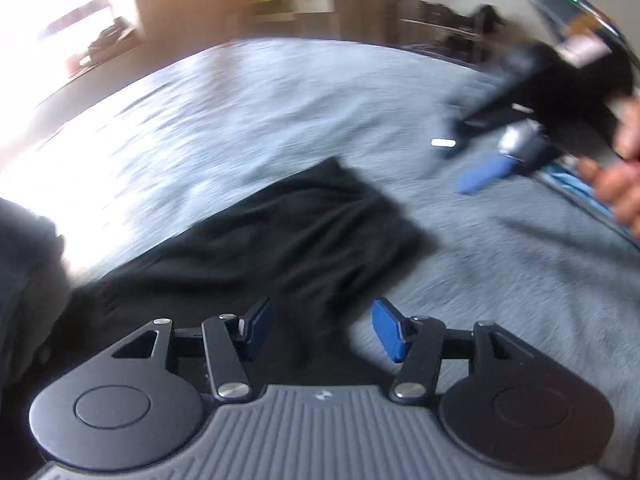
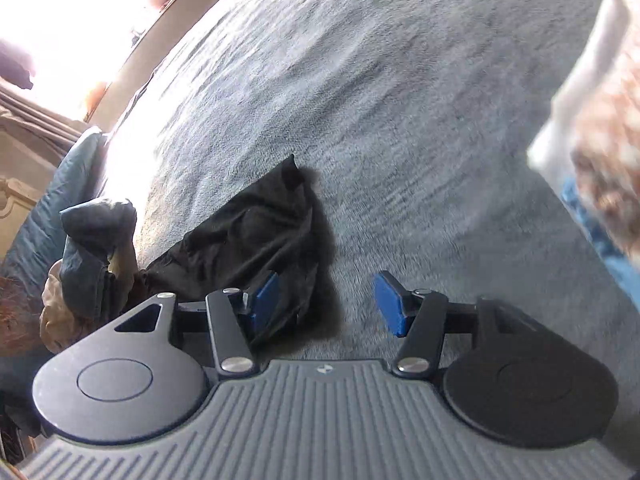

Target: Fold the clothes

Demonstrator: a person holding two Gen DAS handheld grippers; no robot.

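Observation:
A black garment (image 1: 280, 232) lies spread on the grey-blue blanket (image 1: 280, 100) of a bed. My left gripper (image 1: 322, 330) is open and empty just above the garment's near edge. The right gripper (image 1: 476, 160) shows blurred at the right of the left wrist view, held in a hand (image 1: 616, 184). In the right wrist view the black garment (image 2: 256, 236) lies rumpled at left of centre on the blanket (image 2: 400, 100). My right gripper (image 2: 326, 304) is open and empty, its left finger over the garment's near corner.
A pile of other clothes (image 2: 92, 248) lies at the left edge of the bed. A white and patterned fabric (image 2: 600, 120) hangs blurred at the right. Blue cloth (image 2: 600, 232) lies below it. Shelves and furniture (image 1: 320, 0) stand beyond the bed.

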